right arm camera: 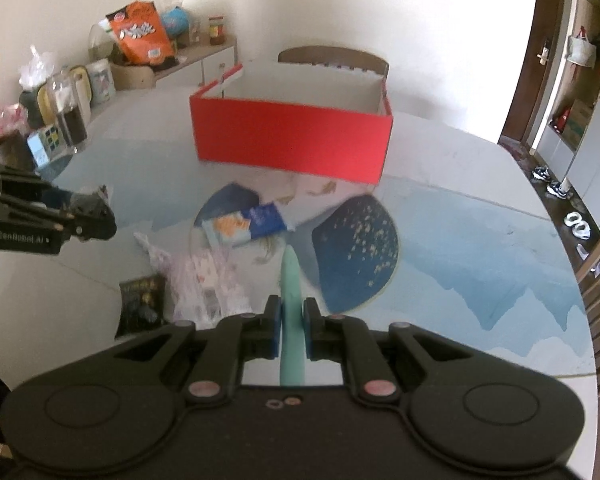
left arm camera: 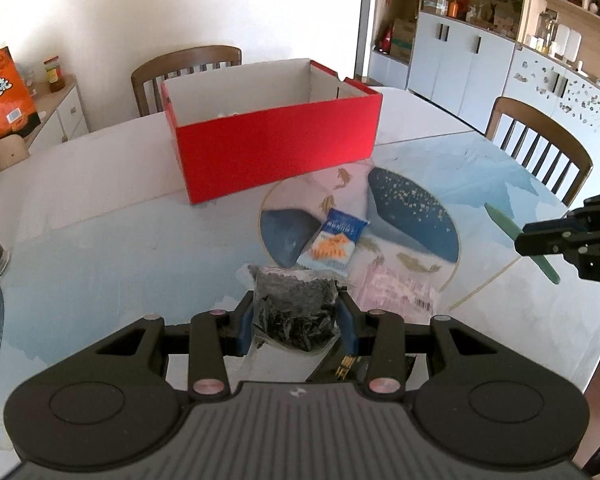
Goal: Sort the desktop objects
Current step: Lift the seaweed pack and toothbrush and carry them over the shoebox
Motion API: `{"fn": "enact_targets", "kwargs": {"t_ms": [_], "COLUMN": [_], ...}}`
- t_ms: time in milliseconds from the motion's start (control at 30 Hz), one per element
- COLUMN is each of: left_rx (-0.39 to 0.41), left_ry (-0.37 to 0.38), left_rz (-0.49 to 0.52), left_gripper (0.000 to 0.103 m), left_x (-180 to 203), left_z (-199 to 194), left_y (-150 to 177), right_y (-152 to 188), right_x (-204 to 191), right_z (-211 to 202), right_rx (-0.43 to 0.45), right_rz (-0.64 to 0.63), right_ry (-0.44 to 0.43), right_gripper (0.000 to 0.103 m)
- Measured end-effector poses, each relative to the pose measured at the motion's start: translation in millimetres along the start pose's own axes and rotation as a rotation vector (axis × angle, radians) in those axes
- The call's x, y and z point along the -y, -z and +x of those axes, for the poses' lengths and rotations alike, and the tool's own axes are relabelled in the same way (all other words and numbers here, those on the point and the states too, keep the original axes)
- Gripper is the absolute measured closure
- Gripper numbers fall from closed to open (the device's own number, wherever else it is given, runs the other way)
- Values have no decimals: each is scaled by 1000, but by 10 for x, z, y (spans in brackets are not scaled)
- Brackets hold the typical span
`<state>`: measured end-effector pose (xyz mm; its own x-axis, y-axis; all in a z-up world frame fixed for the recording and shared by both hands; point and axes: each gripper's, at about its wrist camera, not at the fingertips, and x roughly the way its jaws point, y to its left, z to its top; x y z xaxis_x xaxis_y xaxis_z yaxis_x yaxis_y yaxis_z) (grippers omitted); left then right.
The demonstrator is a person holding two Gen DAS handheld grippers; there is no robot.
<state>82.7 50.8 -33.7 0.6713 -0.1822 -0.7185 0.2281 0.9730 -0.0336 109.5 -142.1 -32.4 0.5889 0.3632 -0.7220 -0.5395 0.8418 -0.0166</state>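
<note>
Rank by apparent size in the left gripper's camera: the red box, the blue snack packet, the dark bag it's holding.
1. red box
2. dark bag, enlarged by nearness to the camera
3. blue snack packet, only slightly smaller, so unsure

place: home dining room | table (left arm camera: 100, 216), wooden chairs (left arm camera: 540, 140), cabinets (left arm camera: 460, 64), shoes (right arm camera: 576, 224)

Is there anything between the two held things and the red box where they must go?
Nothing visible blocks it. The red box is open on top; only a flat blue snack packet lies on the table, below the dark bag and green stick.
</note>
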Motion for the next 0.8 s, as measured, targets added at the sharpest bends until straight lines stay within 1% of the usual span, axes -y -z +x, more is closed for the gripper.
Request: {"fn": "enact_targets", "kwargs": {"t_ms": [367, 800], "left_rx": [18, 96], "left_ry": [31, 36], "left_rz": [20, 63], "left_gripper": [63, 63], "left_x": [-28, -148], "left_z": [-30, -37], "left_y": [-319, -828], "right_y": [-366, -866], "right_x": [94, 134], "right_z": [-52, -14], "right_rx": [50, 128], "right_rz": [32, 5], "right_ry": [10, 27], "right_gripper": [93, 93]}}
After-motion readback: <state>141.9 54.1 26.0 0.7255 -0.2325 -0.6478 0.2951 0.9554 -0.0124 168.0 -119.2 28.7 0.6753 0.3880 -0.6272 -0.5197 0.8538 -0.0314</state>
